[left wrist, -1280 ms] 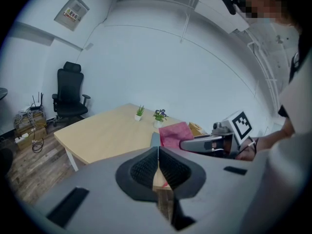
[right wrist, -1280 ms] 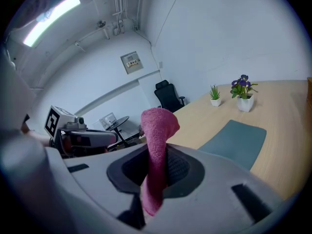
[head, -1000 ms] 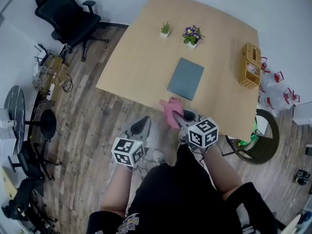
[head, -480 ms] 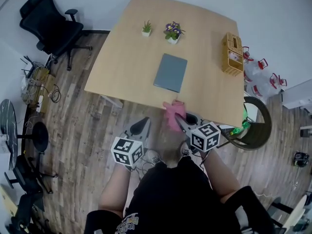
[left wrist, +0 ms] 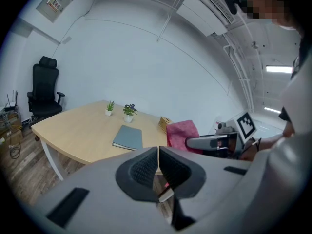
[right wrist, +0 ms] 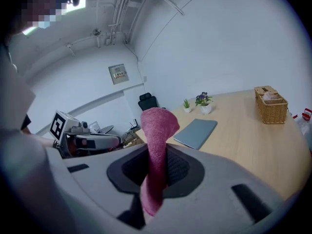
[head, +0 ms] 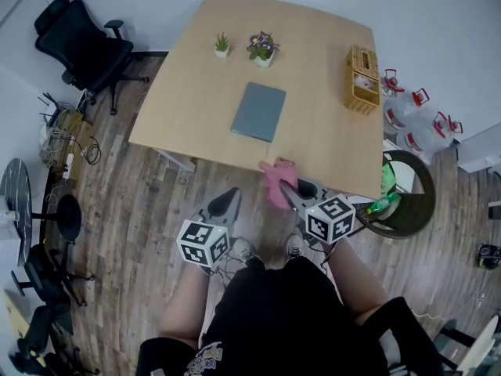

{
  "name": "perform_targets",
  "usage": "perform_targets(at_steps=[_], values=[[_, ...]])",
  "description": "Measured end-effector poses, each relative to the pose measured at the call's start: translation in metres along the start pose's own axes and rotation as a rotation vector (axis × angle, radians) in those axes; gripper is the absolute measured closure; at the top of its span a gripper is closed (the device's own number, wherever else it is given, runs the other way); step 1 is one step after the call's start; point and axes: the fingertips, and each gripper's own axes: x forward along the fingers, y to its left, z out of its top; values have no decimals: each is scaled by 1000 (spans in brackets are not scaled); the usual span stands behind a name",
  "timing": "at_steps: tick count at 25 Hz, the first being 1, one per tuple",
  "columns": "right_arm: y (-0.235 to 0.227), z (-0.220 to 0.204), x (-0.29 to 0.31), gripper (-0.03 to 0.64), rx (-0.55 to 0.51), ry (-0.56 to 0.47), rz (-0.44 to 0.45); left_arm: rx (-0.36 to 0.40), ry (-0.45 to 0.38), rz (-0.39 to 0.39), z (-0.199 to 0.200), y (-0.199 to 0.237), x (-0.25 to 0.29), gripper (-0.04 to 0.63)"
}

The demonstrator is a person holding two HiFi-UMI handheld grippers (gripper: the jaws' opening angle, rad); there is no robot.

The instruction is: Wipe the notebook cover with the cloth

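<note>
Pink cloth [right wrist: 158, 126] clamped in the right tool [right wrist: 156, 167], notebook [right wrist: 196, 132] ahead of it on the desk [head: 313, 108], left tool [left wrist: 158, 167] alongside, pinched together, empty.

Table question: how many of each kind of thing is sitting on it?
Potted plants: 2
Notebook: 1
Basket: 1
Total on the table: 4

bright even ceiling light, soft shadows; gripper views w/ fisheye warp, dark corners.
</note>
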Motion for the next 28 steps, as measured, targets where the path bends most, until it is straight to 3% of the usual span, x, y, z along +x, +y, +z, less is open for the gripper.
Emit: perform_targets(at_steps=[13,28], values=[[-25,0,-68,551,-40,-28,106,26,-48,92,-1,-86,6,586],[-38,6,-94,551,-79,-36,192,31,-71,160,-2,-126,13,586]])
